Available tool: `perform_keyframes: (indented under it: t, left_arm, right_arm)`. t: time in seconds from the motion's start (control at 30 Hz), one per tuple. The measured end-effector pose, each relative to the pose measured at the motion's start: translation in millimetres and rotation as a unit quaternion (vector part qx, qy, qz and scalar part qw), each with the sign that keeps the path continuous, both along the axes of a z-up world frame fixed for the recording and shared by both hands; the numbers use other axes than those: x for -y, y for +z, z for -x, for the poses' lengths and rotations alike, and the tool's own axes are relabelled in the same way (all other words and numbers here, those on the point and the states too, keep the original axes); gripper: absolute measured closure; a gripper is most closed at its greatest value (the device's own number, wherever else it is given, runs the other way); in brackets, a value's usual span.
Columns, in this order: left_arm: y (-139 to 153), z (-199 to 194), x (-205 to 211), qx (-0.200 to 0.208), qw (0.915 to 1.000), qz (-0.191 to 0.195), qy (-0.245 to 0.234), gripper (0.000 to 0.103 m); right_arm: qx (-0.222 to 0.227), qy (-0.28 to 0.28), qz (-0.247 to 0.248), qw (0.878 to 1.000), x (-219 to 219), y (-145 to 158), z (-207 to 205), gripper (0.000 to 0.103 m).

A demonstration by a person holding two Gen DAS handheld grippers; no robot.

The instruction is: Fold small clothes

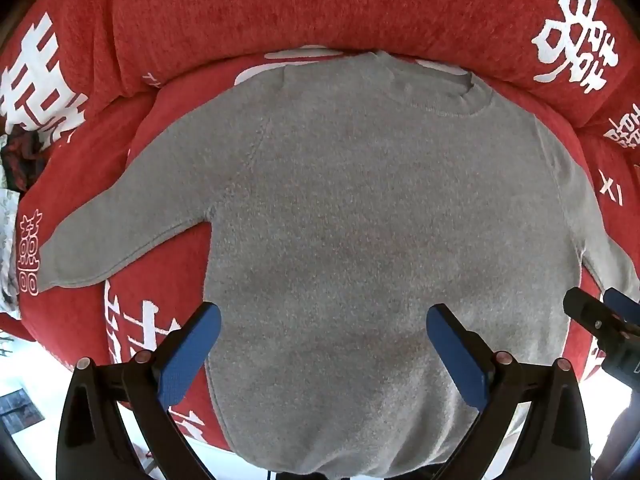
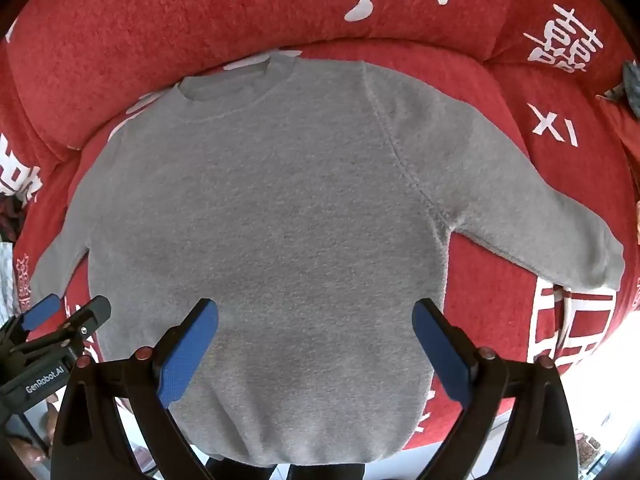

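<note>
one grey sweater (image 1: 352,208), two wide-open grippers (image 1: 324,316) (image 2: 316,312) above

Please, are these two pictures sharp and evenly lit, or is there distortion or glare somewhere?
Left wrist view: strong fisheye bulge curves the grey sweater; detail stays sharp; bottom left corner is washed out white. Right wrist view: same bulge; glare at the lower right edge beyond the red cover.

There is one grey sweater (image 1: 360,208), with two sleeves. It lies on one red cover (image 1: 240,8) that has many white characters; I cannot count them all. There are two grippers, the left gripper (image 1: 323,322) and the right gripper (image 2: 316,316), each with two blue pads.
</note>
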State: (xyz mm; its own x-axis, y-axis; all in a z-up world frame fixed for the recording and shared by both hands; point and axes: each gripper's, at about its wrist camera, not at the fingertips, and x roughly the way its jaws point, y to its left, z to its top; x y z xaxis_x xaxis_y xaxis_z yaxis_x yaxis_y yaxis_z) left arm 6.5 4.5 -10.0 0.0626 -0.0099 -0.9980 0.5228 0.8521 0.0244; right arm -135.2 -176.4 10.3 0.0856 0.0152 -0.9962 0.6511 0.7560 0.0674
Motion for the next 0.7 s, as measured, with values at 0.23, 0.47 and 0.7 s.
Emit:
perform_keyframes:
  t: [0.23,0.47,0.7]
  left_arm:
    - [0.5,-1.8,0.8,-0.003,1.0000,-0.001,0.004,0.000]
    - [1.8,-2.9,1.0,-0.004,1.0000,-0.001,0.005,0.000]
    - [1.8,-2.0,0.7,-0.005,1.0000,-0.001,0.004,0.000]
  right_arm:
    - [0.002,0.002,0.000,1.000,1.5,0.2,-2.1,0.004]
    - [-0.001,0.003,0.003,1.000,1.4,2.5,-3.8,0.004]
    - [0.003,0.003,0.000,1.000,-0.2,3.9,-3.2,0.004]
